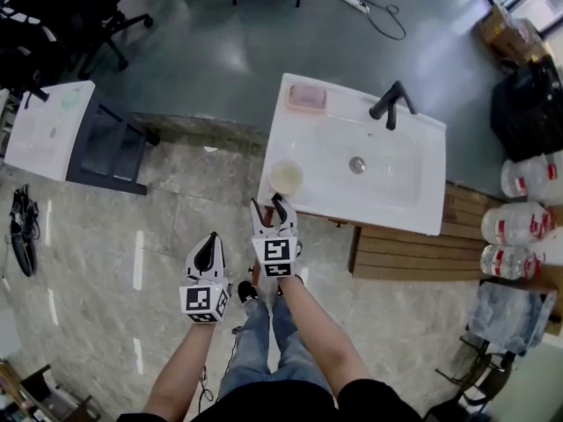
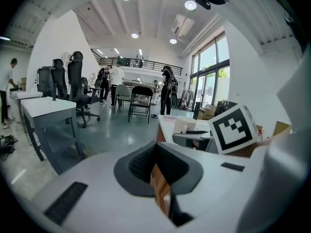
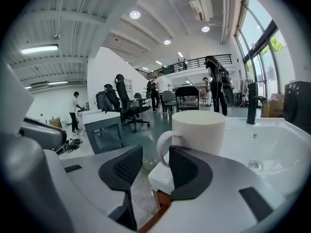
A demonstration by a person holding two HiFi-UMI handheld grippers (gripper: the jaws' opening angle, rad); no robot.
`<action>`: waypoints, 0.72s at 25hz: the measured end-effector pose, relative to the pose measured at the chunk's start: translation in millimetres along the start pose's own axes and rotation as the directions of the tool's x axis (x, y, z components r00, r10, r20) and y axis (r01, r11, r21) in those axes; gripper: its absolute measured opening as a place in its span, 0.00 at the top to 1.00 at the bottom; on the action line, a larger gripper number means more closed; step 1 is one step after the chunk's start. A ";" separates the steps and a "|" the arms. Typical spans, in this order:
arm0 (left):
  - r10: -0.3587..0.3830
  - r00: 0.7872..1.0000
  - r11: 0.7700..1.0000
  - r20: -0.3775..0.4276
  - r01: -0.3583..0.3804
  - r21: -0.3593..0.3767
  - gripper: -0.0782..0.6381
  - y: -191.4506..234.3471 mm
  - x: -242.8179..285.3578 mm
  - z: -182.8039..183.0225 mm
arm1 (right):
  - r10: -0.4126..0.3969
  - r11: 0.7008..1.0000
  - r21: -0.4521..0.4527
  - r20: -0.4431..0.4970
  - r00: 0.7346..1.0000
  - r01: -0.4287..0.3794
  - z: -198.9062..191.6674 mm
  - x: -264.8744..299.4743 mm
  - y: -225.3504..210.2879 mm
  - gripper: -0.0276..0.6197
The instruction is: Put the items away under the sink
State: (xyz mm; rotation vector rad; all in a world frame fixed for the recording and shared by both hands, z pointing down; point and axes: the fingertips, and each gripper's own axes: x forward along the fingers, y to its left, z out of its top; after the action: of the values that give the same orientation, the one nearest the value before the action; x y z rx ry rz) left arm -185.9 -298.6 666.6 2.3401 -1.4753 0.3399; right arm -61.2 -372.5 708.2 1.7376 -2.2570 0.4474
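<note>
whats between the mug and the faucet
Only the bare sink basin with its drain; the head view shows nothing else between the mug and the faucet.

The mug was creamy white, the sink was white, the tap was black, the far tray was pink, and the left gripper and right gripper were white with black-and-white square marks.

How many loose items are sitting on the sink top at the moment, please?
2. A white mug stands at the sink's front-left corner, just ahead of the right gripper; a pink dish lies at the back-left corner. No other shows.
</note>
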 end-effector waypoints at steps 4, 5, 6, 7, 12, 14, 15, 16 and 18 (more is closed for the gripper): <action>0.004 1.000 1.000 -0.008 -0.004 -0.006 0.88 2.6 -1.0 -6.7 | -0.021 1.000 -0.014 0.007 1.000 0.021 1.6 7.3 -1.1 0.75; 0.004 1.000 1.000 -0.008 -0.005 -0.007 0.88 2.8 -1.2 -7.5 | -0.030 0.999 -0.017 0.012 0.999 0.031 2.4 7.6 -2.8 0.78; 0.005 1.000 1.000 -0.009 -0.005 -0.007 0.88 2.6 -1.6 -8.1 | -0.039 0.999 -0.022 0.017 0.999 0.039 3.4 7.3 -4.8 0.81; 0.004 1.000 1.000 -0.011 -0.004 -0.007 0.88 2.1 -2.3 -8.7 | -0.043 0.999 -0.032 0.021 0.999 0.044 4.6 6.6 -6.3 0.86; 0.015 1.000 1.000 -0.015 -0.015 0.006 0.88 7.5 -8.5 -10.8 | -0.027 0.980 -0.197 0.008 1.000 0.028 10.4 3.9 -2.5 0.89; 0.027 1.000 1.000 -0.013 -0.027 0.005 0.88 12.1 -10.5 -10.7 | 0.009 0.973 -0.229 0.015 1.000 -0.005 13.7 1.1 1.5 0.89; 0.031 0.999 1.000 -0.011 -0.031 0.003 0.88 13.2 -11.5 -10.3 | 0.028 0.971 -0.240 0.019 0.999 -0.023 14.4 -1.2 3.7 0.90; 0.033 0.999 0.999 -0.010 -0.033 0.004 0.88 13.3 -12.7 -9.7 | 0.044 0.965 -0.259 0.023 0.999 -0.036 16.0 -4.5 5.7 0.90; 0.031 1.000 1.000 -0.005 -0.031 0.007 0.88 11.3 -15.6 -8.6 | 0.060 0.951 -0.305 0.034 0.998 -0.047 20.2 -13.9 9.1 0.90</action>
State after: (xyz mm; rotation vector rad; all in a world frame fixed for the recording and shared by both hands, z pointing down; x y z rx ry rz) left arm -202.9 -286.8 670.3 2.3225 -1.5111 0.3598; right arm -66.8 -366.0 683.5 1.5467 -2.2637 0.0649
